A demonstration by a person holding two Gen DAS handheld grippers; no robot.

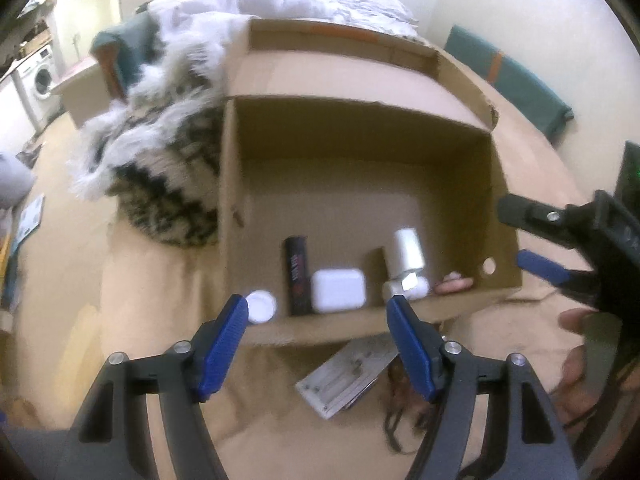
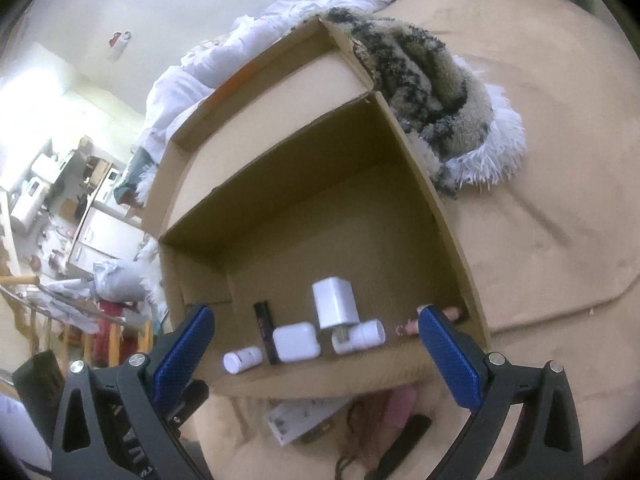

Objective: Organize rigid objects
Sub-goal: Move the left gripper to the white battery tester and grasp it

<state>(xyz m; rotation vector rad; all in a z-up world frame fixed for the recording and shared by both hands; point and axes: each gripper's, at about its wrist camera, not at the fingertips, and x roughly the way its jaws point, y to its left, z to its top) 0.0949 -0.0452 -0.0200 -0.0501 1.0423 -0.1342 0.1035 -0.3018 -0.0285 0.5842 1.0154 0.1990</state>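
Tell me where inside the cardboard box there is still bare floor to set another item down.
The far half of the cardboard box floor, toward its back wall, is bare. The near wall is crowded: small white bottle, black tube, white case, white charger and pink item line it.

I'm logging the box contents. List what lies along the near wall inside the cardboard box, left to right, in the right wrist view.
Small white bottle → black tube → white rounded case → white charger block → pink item in the right corner.
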